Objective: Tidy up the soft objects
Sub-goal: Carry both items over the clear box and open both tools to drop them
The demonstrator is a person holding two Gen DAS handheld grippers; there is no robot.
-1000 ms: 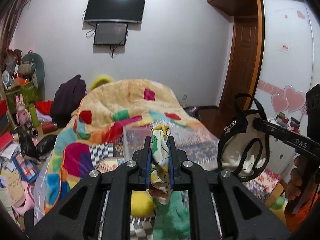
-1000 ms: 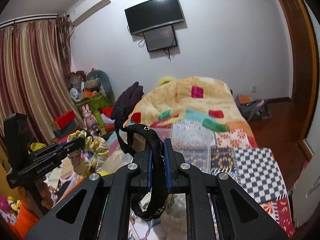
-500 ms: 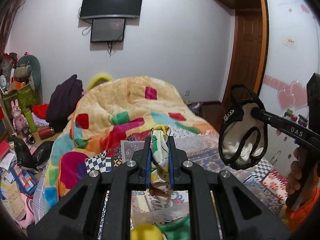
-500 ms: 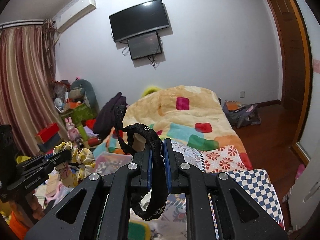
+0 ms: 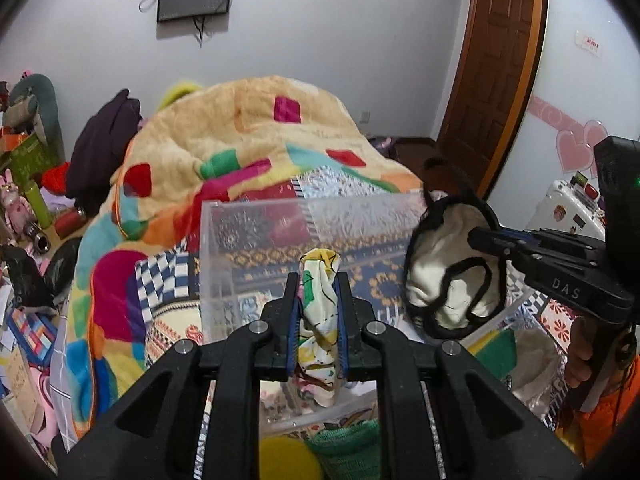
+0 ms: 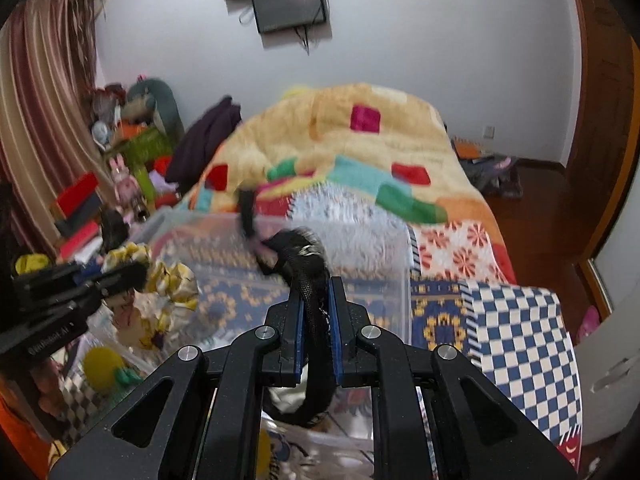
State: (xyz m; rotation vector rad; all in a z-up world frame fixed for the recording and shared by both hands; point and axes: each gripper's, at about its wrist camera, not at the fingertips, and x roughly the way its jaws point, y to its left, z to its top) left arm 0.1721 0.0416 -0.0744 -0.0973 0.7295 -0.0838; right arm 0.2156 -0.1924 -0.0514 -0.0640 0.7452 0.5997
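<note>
My left gripper (image 5: pixel 317 316) is shut on a yellow and white patterned cloth scrunchie (image 5: pixel 318 312), held over the clear plastic bin (image 5: pixel 304 216) on the bed. It also shows in the right wrist view (image 6: pixel 160 292), at the left. My right gripper (image 6: pixel 314 320) is shut on the black strap (image 6: pixel 310 280) of a cream and black small bag (image 5: pixel 452 276), which hangs at the bin's right side in the left wrist view. The bin's rim (image 6: pixel 360 232) lies just ahead of the right gripper.
A colourful patchwork quilt (image 5: pixel 248 136) heaps up behind the bin. A yellow plush ball (image 5: pixel 286 456) and a green cloth (image 5: pixel 348 448) lie below the left gripper. Clutter and toys (image 6: pixel 128 152) stand at the left, a wooden door (image 5: pixel 492 68) at the right.
Both grippers have tilted down and moved forward toward the clear bin, which now fills the middle of both views. The scrunchie and the bag stay gripped.
</note>
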